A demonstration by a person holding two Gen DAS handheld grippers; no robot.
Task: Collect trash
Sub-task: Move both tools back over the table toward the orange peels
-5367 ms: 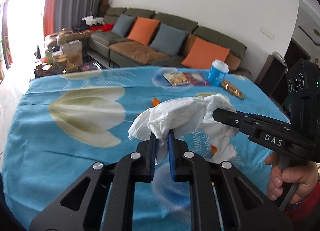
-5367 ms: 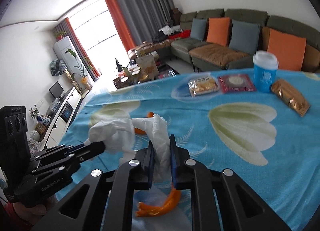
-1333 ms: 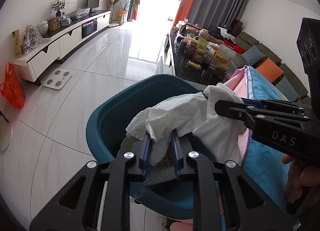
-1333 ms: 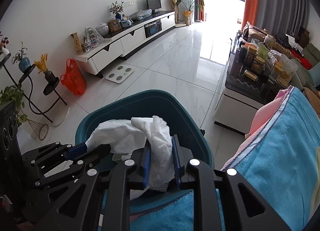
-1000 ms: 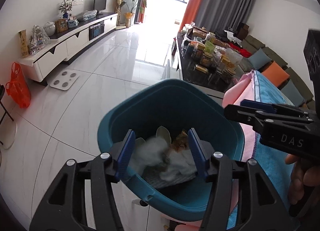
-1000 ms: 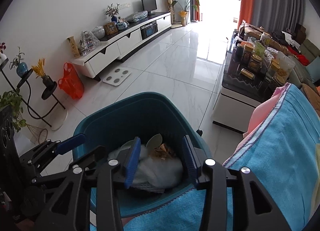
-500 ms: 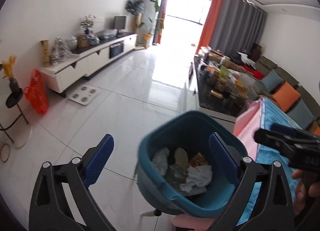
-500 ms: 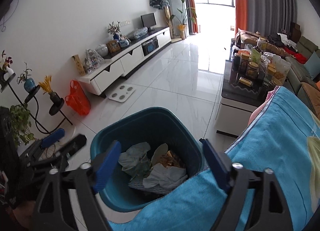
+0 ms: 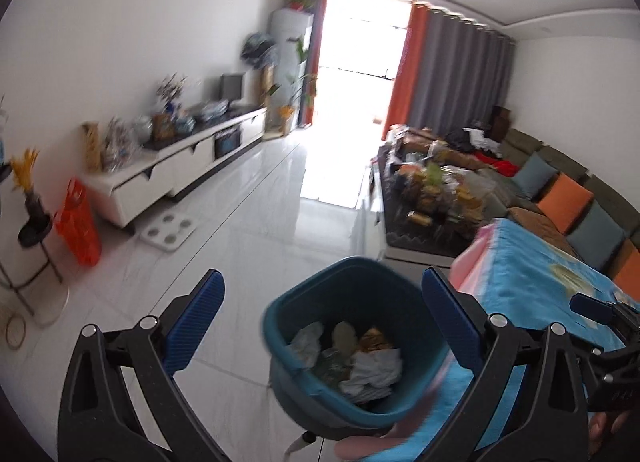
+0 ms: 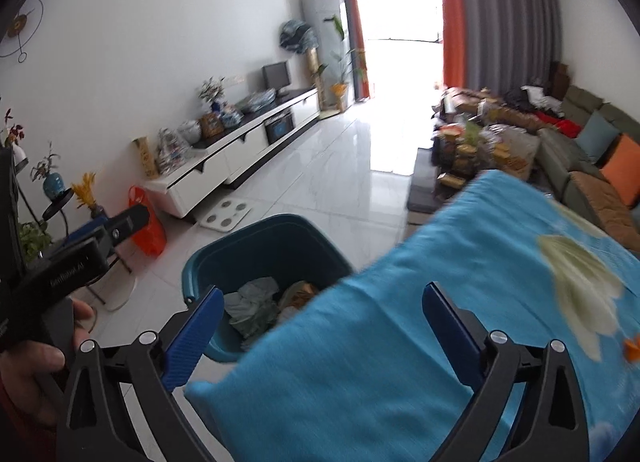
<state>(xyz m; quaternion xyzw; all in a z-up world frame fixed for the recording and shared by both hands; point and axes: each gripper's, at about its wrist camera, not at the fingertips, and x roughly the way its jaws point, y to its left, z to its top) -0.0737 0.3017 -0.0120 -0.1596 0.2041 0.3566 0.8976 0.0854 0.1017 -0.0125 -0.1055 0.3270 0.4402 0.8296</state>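
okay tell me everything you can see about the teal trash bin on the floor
The teal trash bin is a deep, smooth tub that looks like plastic, with a rounded rim and no lid showing. It stands upright on the white tiled floor, right beside the table's blue cloth, whose edge hides part of it in the right wrist view. Crumpled white tissues and brownish scraps lie inside. Neither gripper touches it.

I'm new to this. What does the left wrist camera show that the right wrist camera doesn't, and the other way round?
Only the left wrist view shows the whole inside of the teal bin, with the white tissue lying among the other trash.

Only the right wrist view shows the round wall clock, a pale flower printed on the blue tablecloth, and that cloth hiding part of the bin.

Both show the bin, the tablecloth, the orange bag, the white TV cabinet, and both grippers, left gripper and right gripper, open and empty; their jaws have just been opening.
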